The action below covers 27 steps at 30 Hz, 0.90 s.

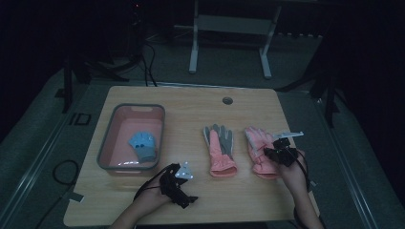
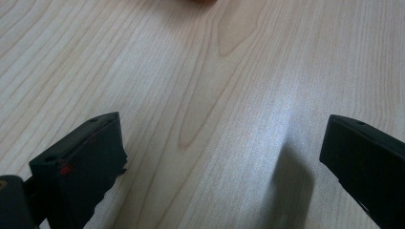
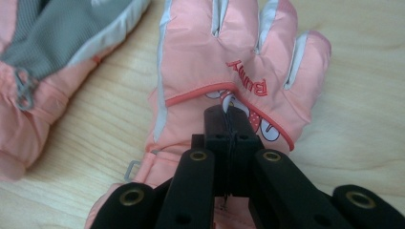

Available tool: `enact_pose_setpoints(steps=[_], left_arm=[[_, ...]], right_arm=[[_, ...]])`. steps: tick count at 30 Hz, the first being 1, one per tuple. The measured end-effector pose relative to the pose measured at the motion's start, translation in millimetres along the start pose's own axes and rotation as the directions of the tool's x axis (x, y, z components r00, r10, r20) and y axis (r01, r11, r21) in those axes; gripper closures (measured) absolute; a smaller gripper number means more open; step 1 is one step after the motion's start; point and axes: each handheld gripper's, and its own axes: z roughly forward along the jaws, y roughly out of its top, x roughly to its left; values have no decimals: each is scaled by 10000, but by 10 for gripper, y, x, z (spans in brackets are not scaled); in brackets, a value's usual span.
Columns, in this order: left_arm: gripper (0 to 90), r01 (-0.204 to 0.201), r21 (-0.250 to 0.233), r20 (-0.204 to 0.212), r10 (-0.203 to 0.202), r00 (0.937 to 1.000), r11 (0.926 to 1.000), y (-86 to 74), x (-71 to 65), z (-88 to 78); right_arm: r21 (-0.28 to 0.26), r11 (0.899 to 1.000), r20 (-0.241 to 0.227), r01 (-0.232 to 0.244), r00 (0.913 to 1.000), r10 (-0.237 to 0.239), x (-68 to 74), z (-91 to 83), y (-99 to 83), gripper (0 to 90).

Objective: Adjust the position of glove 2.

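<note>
Two pink gloves were laid side by side on the right half of the bench (image 1: 191,102), and the right-hand glove (image 3: 229,62), printed with red lettering and a cartoon patch, was the one being handled. It lay flat, back upward, fingers pointing away from the person. The right claw (image 3: 228,119) was seen clenched on the fabric at the back of this glove, just below the curved red piping, with a small fold of cloth apparently pinched between the closed jaws. The glove was judged to be light, padded and soft, with a smooth shell that might slip; a pinch of the outer layer alone could let it sag or pull free, so a hold taking in the full thickness near the cuff was thought safer. The other glove (image 3: 52,52), palm-side grey, lay just beside it, apart. Farther left, a grey-rimmed pink tub (image 1: 107,143) held a small blue glove (image 1: 143,145). The left claw (image 2: 215,162) was held released over bare wood near the front edge, nothing between its jaws. How much fabric was gripped could not be made out, as the jaws covered that spot; the cuff was cut off by the gripper's body, and the room beyond the bench was too dark to read.
</note>
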Motion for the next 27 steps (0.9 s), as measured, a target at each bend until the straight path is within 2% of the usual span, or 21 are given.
enact_pose_setpoints(steps=[3,4,7,12,16,21,27], left_arm=[[15,-10,-6,-1,10,10000,10000,0,1,-4],[15,-31,-10,-16,31,10000,10000,0,4,-8],[15,-33,-17,-11,33,10000,10000,-1,7,-8],[15,-48,-37,-8,48,10000,10000,1,1,-7],[15,-42,-79,-11,42,10000,10000,6,-6,-9],[15,-122,-24,-48,121,9999,9999,3,5,-23],[15,-167,-65,-40,167,9999,9998,12,-17,-19]], right_arm=[[-155,9999,170,-17,9999,19,28,-88,65,895],[-351,9993,314,-83,9995,94,57,-190,138,895],[-670,9977,515,-97,9986,132,121,-347,255,895],[-1099,9937,765,222,9970,-139,317,-572,433,895],[-1450,9892,727,234,9973,-129,479,-696,555,895],[-1559,9872,474,343,9985,-272,719,-739,670,895],[-1572,9873,130,227,9997,-209,981,-672,742,895]])
